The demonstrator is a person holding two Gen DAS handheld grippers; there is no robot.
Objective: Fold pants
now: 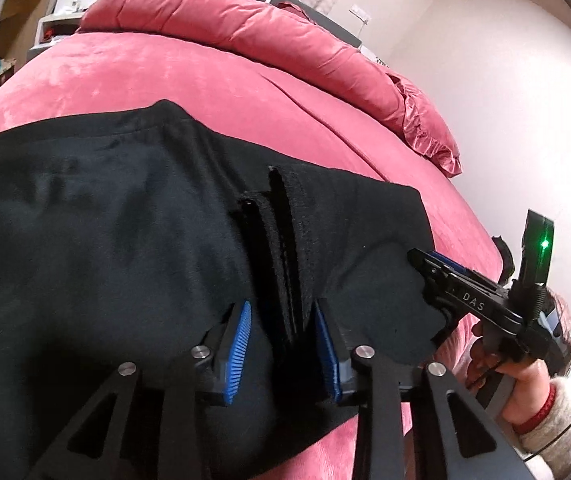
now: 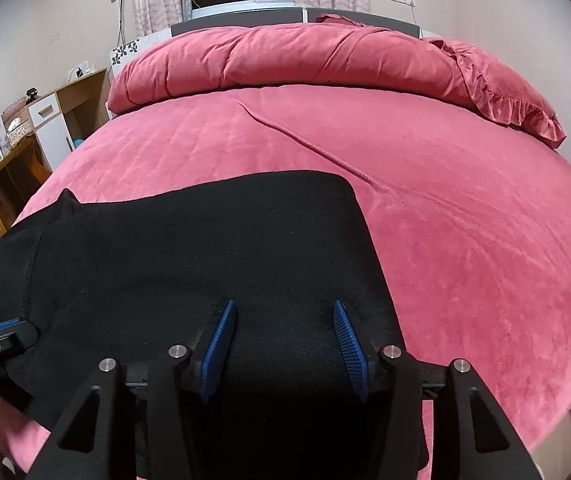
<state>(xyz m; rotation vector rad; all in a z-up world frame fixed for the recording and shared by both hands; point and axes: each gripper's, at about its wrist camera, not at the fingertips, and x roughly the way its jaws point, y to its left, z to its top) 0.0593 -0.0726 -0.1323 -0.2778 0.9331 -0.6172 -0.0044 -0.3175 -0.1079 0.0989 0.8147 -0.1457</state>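
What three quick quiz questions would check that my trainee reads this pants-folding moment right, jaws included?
1. True or false: the black pants lie on a pink bed cover.
2. Multiple choice: what stands between the jaws of the left gripper? A) a pillow B) an upright stack of black fabric edges C) nothing.
3. Fill in: the jaws of the right gripper are ____, spread above flat black fabric.

Key:
1. True.
2. B; the fabric edges rise between the blue pads, though whether the pads press on them cannot be told.
3. Open; the pads stand well apart, with no fold pinched between them.
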